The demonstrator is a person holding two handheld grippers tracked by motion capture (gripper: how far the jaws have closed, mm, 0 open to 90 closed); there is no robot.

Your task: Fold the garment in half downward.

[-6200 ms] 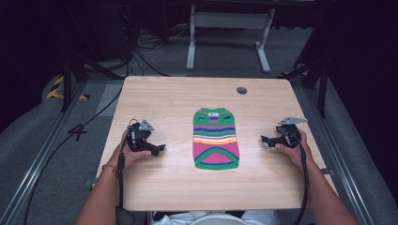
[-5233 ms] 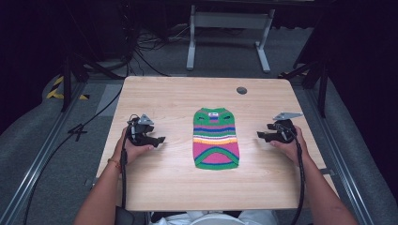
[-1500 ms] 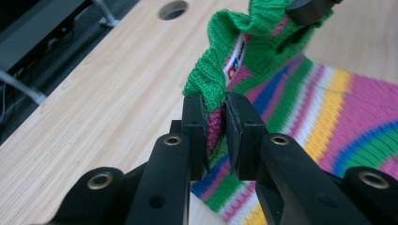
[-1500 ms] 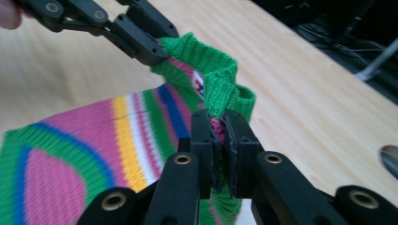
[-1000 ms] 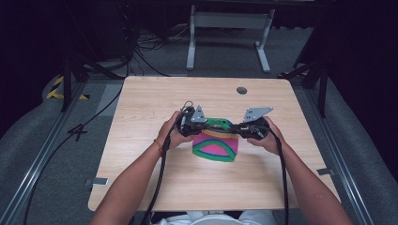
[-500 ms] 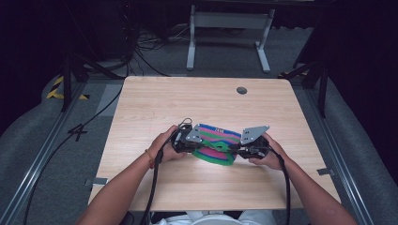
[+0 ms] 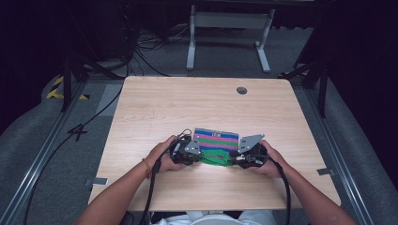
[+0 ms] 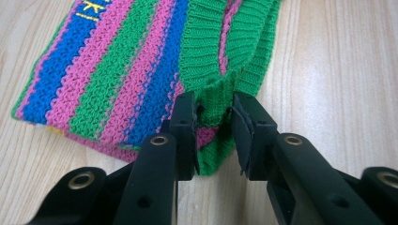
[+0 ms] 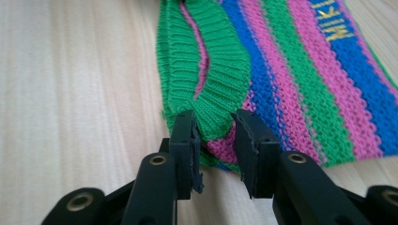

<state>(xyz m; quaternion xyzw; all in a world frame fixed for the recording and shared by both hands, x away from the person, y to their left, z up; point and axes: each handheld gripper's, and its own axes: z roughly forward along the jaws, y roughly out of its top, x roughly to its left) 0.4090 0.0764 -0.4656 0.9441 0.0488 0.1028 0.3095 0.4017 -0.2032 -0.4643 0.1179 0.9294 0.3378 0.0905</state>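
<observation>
A small knitted sweater (image 7: 215,139) with pink, blue and green stripes lies folded in half near the table's front edge. Its green ribbed hem (image 8: 206,51) rests on top, at the near side. In the left gripper view my left gripper (image 8: 213,129) is shut on one corner of that hem, with green knit bunched between the jaws. In the right gripper view my right gripper (image 9: 213,140) pinches the other hem corner (image 9: 213,119) the same way. From above, the left gripper (image 7: 199,157) and right gripper (image 7: 234,161) sit at either end of the fold, low on the table (image 7: 187,103).
A round cable hole (image 7: 241,90) sits near the table's far right. Bare wood lies beyond and beside the sweater. A metal frame (image 7: 225,28) and cables stand on the floor behind the table.
Both grippers came in from the table's sides and took the sweater's far hem. They drew it toward the person over the lower half, and it now lies folded and lower on the table.
</observation>
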